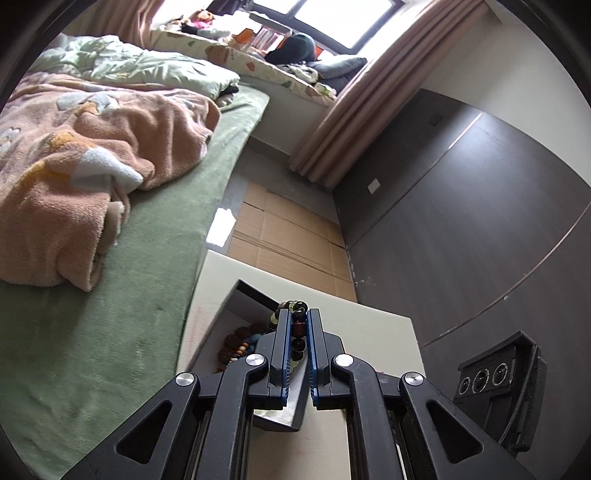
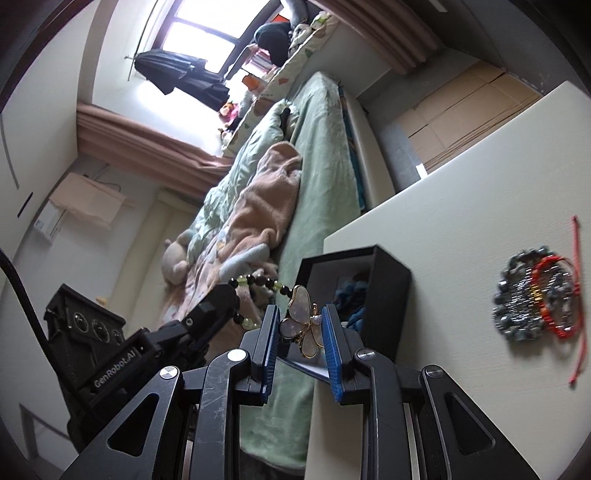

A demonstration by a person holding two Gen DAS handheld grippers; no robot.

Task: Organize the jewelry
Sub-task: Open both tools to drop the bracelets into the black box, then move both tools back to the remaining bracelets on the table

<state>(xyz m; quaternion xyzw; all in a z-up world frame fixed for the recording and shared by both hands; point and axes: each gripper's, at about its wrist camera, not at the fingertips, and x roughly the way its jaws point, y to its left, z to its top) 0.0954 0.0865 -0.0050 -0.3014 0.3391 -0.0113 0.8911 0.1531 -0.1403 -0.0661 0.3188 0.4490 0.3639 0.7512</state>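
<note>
Beyond, cream tabletop [image 2: 461, 221] beside green bed [image 1: 110, 350], curtained window [image 1: 343, 18].

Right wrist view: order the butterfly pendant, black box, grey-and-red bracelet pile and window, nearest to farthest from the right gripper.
1. Butterfly pendant, between the jaws.
2. Black box, just ahead.
3. Bracelet pile, on the tabletop at right.
4. Window, far across the room.

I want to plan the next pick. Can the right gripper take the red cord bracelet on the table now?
Probably not yet: the right gripper is shut on the butterfly pendant. The red cord bracelet lies uncovered on the table, overlapping a dark bead bracelet.
</note>
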